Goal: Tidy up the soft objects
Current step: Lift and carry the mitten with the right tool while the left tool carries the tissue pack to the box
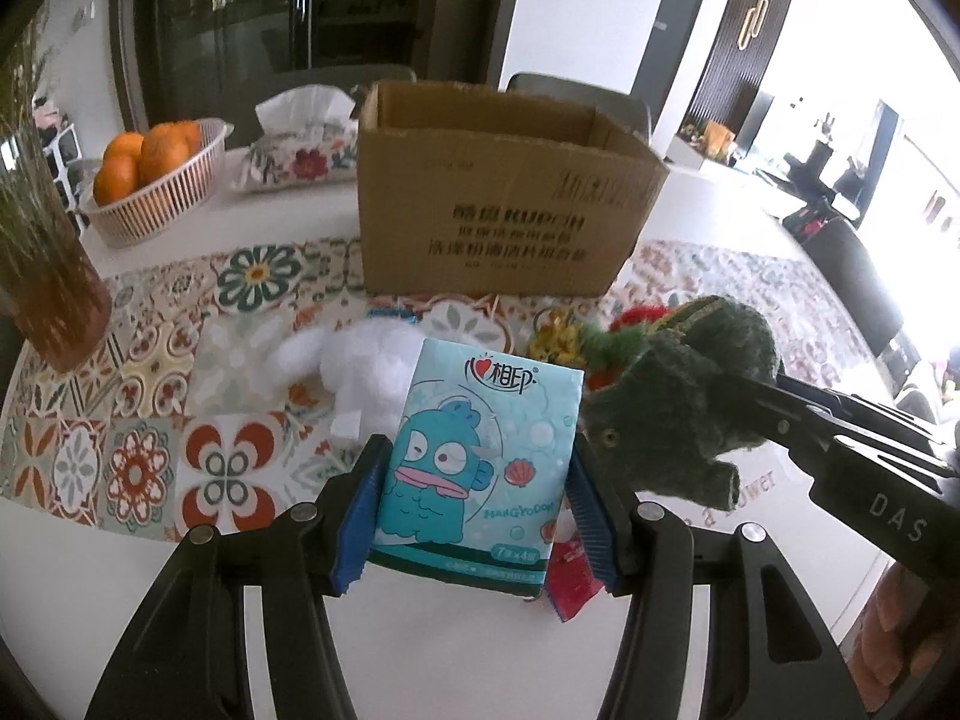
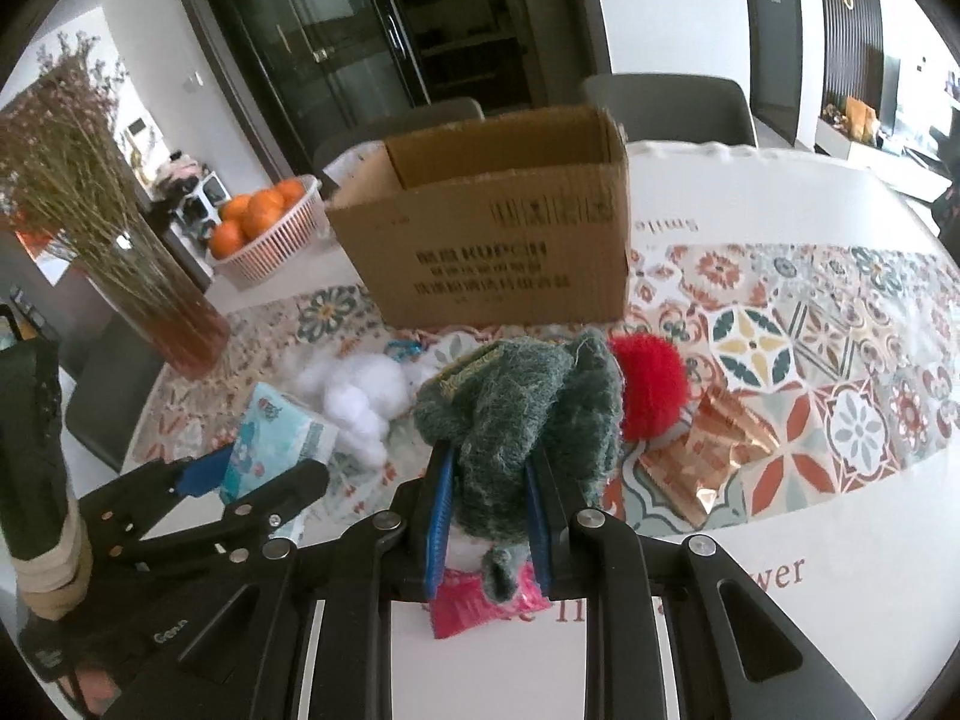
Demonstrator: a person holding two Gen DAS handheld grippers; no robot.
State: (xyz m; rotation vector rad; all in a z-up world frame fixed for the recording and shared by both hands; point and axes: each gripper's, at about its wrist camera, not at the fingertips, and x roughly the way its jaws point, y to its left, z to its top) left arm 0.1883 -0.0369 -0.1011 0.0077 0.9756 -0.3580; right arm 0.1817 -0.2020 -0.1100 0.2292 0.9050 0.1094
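Note:
My left gripper (image 1: 474, 468) is shut on a teal tissue pack (image 1: 480, 450) with a cartoon fish, held above the table; it also shows in the right wrist view (image 2: 276, 438). My right gripper (image 2: 489, 480) is shut on a green plush toy (image 2: 528, 402), seen at the right of the left wrist view (image 1: 678, 396). An open cardboard box (image 1: 504, 204) stands behind them, also in the right wrist view (image 2: 498, 240). A white plush (image 1: 366, 366) and a red pom-pom (image 2: 651, 390) lie in front of the box.
A basket of oranges (image 1: 156, 180), a floral tissue cover (image 1: 300, 150) and a vase of dried flowers (image 2: 120, 240) stand at the left. A copper foil bag (image 2: 708, 450) and a pink packet (image 2: 474, 600) lie on the patterned tablecloth (image 2: 810, 360).

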